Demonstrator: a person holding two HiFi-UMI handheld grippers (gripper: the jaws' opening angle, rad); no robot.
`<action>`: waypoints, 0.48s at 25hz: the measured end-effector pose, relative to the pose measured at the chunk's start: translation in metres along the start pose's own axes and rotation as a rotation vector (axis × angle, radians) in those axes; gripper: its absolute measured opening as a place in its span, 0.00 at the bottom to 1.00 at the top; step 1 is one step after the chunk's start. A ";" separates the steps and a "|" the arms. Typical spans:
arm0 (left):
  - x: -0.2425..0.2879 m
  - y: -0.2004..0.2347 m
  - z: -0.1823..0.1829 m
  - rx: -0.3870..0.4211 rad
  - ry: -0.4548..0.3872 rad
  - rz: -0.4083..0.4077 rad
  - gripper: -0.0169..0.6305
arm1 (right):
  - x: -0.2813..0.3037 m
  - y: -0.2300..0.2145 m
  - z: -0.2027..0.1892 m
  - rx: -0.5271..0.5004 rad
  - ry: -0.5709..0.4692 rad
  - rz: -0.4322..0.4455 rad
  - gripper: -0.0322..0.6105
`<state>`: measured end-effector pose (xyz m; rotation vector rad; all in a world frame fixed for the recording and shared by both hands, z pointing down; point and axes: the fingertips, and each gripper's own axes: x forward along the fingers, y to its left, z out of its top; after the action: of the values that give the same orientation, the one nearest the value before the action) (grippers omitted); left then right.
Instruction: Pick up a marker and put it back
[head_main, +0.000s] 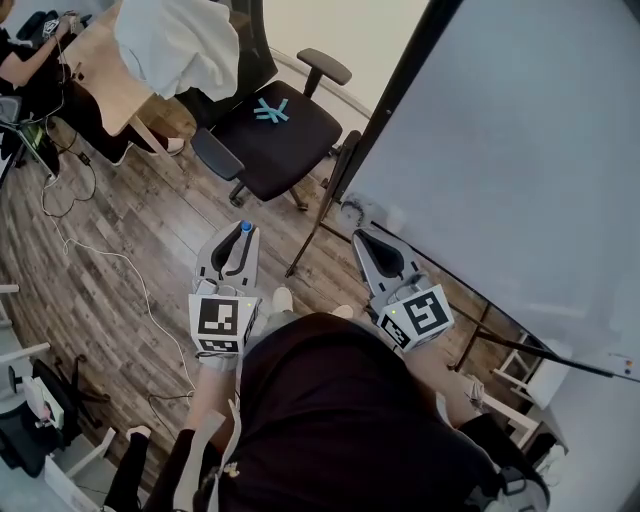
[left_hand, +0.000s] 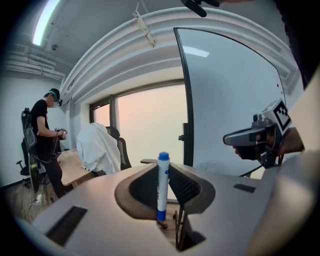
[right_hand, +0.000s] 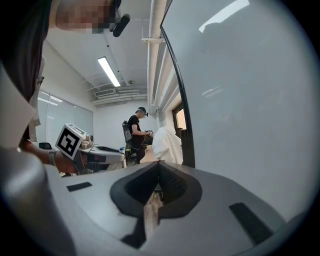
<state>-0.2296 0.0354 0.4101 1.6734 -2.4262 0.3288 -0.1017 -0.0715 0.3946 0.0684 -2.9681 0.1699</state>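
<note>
Two grippers (head_main: 240, 242) (head_main: 370, 246), one marker (left_hand: 163, 187), one whiteboard (head_main: 500, 150), one office chair (head_main: 275, 130), one white cloth (head_main: 180, 45)

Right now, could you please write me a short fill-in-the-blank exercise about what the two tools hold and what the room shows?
The left tool is shut on a marker whose cap is ____. The right tool is shut and holds ____. The seat of the office chair is ____.
Missing words: blue; nothing; black.
</note>
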 end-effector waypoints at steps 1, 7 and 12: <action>0.003 -0.002 0.002 0.007 -0.003 -0.008 0.14 | -0.002 -0.002 0.000 0.000 0.000 -0.009 0.07; 0.021 -0.017 0.013 0.037 -0.030 -0.078 0.14 | -0.016 -0.014 0.001 0.000 -0.002 -0.077 0.07; 0.036 -0.034 0.023 0.059 -0.045 -0.138 0.14 | -0.032 -0.027 0.000 0.006 -0.006 -0.142 0.07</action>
<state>-0.2110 -0.0149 0.4008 1.8809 -2.3373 0.3490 -0.0687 -0.0971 0.3920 0.2801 -2.9543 0.1608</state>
